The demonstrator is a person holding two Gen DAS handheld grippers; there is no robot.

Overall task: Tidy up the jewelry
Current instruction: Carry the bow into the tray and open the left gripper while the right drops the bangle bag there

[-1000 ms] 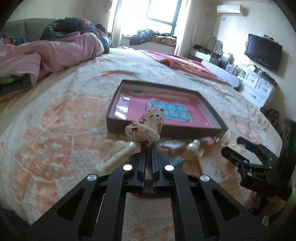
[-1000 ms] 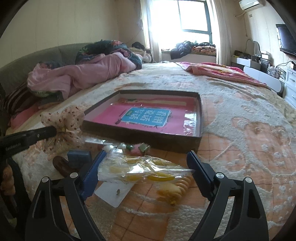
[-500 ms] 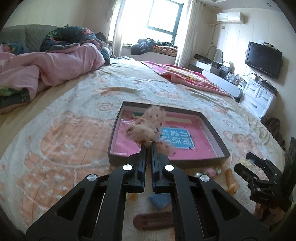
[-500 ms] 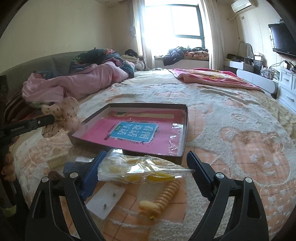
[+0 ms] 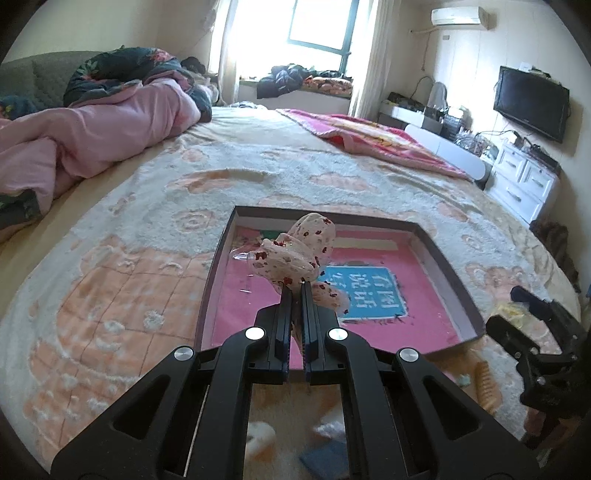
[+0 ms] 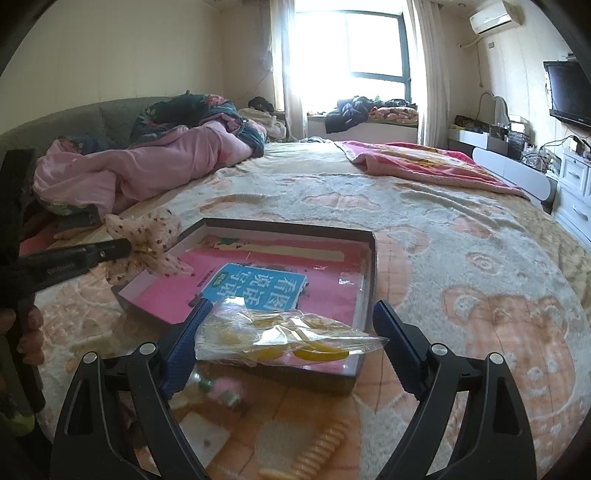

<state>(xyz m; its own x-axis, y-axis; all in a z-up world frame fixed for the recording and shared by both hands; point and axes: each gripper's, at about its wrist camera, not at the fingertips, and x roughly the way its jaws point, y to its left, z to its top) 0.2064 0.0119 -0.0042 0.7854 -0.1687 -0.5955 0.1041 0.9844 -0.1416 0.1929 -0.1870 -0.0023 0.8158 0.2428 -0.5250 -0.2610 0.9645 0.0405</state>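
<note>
Both claws moved over the box [image 5: 436,254], its label's characters too small to read.

We see a bedroom with cream walls [image 6: 147,55]. A bright window [image 5: 317,26] with pale curtains [image 6: 424,66] backlights the room. A big bed [image 5: 258,162] has a beige-peach blanket, a pink quilt [image 5: 110,125] heaped at left and a red throw [image 5: 376,136] at right. An AC unit [image 5: 460,15], a wall TV [image 5: 532,103] and white drawers [image 5: 524,181] line the right wall.
</note>
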